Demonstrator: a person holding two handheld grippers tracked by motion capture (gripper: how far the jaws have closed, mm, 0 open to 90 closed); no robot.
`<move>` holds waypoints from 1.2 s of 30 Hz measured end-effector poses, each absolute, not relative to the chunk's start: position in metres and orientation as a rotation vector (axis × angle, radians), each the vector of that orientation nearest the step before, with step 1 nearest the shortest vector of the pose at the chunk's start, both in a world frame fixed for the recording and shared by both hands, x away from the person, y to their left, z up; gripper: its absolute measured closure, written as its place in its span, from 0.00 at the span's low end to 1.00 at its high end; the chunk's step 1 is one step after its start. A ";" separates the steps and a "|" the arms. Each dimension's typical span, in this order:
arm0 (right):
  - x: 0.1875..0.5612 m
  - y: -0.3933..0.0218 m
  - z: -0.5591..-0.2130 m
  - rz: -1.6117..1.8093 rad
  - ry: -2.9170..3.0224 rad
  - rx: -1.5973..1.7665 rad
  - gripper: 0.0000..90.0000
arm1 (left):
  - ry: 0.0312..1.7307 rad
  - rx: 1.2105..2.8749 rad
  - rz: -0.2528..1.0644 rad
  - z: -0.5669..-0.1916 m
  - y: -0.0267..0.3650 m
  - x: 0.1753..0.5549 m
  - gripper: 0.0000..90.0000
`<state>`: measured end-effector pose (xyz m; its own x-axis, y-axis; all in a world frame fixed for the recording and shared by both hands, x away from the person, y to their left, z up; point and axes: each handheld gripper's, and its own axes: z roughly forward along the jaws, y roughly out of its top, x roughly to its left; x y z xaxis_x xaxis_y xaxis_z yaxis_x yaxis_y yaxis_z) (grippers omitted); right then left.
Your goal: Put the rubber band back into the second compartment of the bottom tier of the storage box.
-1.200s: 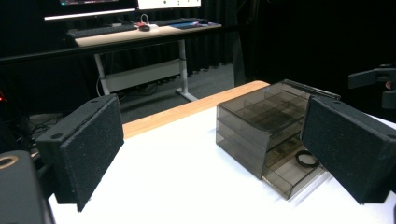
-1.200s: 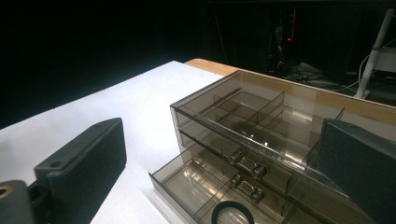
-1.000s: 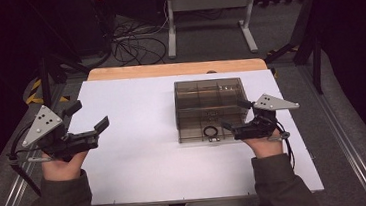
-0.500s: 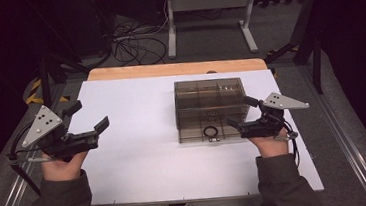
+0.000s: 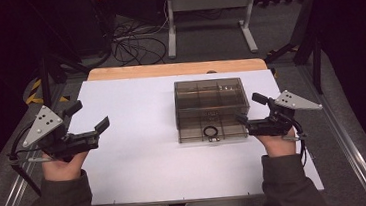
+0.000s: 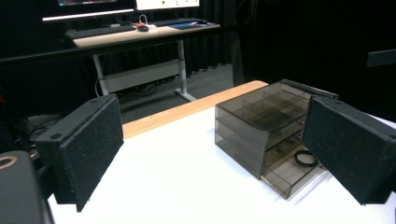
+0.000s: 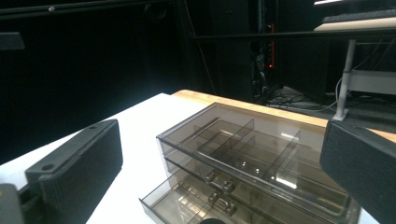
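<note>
A smoky clear drawer box (image 5: 209,96) stands on the white table (image 5: 141,162), right of the middle. Its lowest drawer (image 5: 212,132) is pulled out toward me and holds a black ring (image 5: 210,130). My right gripper (image 5: 250,108) is open just right of the box's front corner, with nothing between its pads. Far off at the table's left edge, my left gripper (image 5: 88,116) is also open and empty. The left gripper view has the box (image 6: 261,121) and the ring (image 6: 306,158) between the black pads (image 6: 84,149). From the right gripper view the box (image 7: 243,149) is close, with its drawer (image 7: 182,203) out.
A wooden strip (image 5: 133,72) runs along the table's far edge. Beyond it are desk legs (image 5: 172,28) and loose cables (image 5: 131,45) on the floor. Metal rails (image 5: 351,153) flank the table on both sides.
My right gripper has drawn back to the right, away from the drawer's front. The left gripper has hardly moved.
</note>
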<state>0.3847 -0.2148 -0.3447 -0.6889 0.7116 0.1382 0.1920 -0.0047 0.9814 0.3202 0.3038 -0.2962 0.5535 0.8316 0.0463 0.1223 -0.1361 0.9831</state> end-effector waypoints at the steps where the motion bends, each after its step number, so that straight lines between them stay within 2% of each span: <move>1: 0.384 -0.216 -0.344 1.741 1.871 0.933 0.00 | 0.824 1.612 0.751 -0.296 0.304 0.320 0.07; 36: 0.376 -0.251 -0.338 1.754 1.699 1.017 0.00 | 0.830 1.610 0.757 -0.297 0.305 0.320 0.06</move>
<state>0.3760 -0.2507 -0.3383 -0.6017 0.7798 0.1730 0.1481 -0.1039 0.9835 0.3197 0.3048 -0.2972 0.5471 0.8358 0.0464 0.1228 -0.1350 0.9832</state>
